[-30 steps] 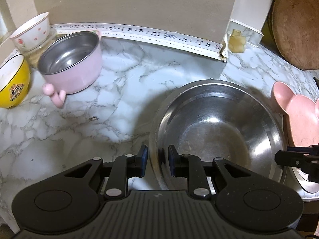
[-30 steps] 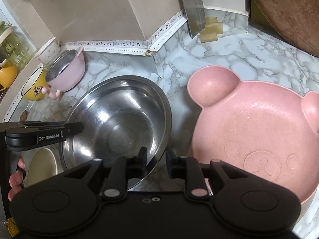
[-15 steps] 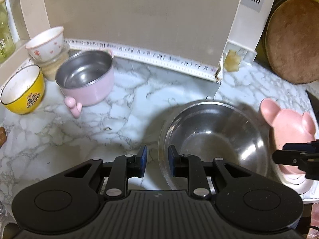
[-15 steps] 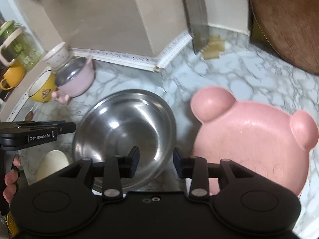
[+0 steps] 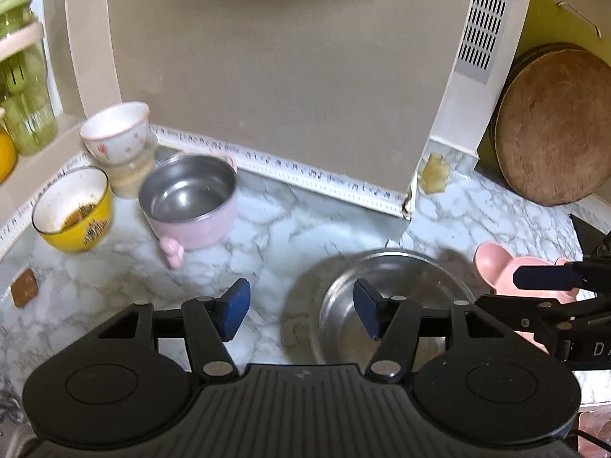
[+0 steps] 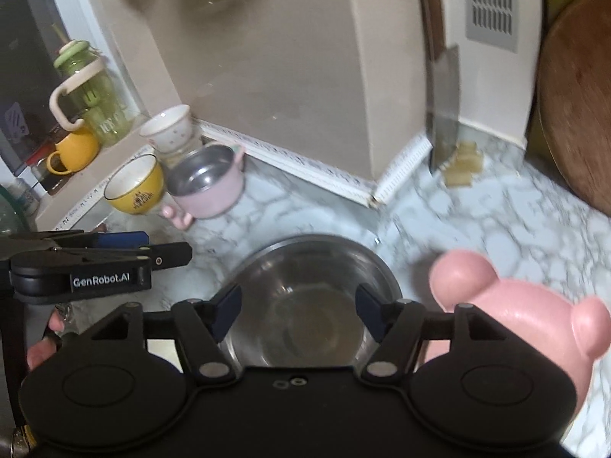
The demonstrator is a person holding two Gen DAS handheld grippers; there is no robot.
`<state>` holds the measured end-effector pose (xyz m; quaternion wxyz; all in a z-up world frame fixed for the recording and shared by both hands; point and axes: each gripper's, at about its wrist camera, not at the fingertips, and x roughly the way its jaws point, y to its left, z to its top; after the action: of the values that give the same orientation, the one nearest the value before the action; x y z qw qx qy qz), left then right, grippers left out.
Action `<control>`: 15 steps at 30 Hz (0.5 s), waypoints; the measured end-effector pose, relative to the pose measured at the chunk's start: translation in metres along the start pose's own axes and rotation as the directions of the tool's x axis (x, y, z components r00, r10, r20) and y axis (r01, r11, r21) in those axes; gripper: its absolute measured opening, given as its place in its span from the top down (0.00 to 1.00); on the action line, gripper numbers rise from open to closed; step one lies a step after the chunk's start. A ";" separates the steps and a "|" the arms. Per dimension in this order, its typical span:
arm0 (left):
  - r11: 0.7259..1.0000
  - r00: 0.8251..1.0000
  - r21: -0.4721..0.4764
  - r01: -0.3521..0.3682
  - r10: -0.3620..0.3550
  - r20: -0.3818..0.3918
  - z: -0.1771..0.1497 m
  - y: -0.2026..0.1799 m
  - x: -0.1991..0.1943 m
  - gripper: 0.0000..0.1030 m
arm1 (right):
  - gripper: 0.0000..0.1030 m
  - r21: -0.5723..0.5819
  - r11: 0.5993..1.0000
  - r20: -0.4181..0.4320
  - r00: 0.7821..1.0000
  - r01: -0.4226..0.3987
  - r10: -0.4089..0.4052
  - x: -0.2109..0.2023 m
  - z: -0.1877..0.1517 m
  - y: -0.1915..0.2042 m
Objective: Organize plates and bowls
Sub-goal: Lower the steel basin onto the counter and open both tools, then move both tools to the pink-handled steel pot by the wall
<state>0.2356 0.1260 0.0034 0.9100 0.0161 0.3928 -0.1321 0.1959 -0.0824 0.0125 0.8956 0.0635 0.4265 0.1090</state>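
Overhead, both tools (image 5: 301,315) (image 6: 298,316) gape wide, empty, above the upright steel bowl (image 6: 305,305).

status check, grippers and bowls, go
Left gripper open, empty. Right gripper open, empty. Steel bowl on counter beside pink bear plate. Nothing in the way.

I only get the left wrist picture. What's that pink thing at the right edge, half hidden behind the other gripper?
Observer: A pink bear-shaped bowl with two round ears, on the counter beside the steel bowl.
Operator: Is that other gripper holding anything?
Observer: No. The right gripper is open, and the steel bowl shows between its fingers.
Operator: Anything sharp nearby?
Observer: Yes, a cleaver stands upright against the wall at the back.
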 end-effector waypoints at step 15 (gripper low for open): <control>0.998 0.997 -0.043 -0.041 0.044 0.067 0.026 0.044 -0.009 0.25 | 0.00 -0.092 0.995 0.063 0.997 -0.042 0.048 0.011 0.040 0.046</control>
<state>0.2599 0.1669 0.0244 0.9255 0.0011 0.3640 -0.1049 0.2274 -0.0364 0.0394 0.9084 0.0361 0.3900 0.1463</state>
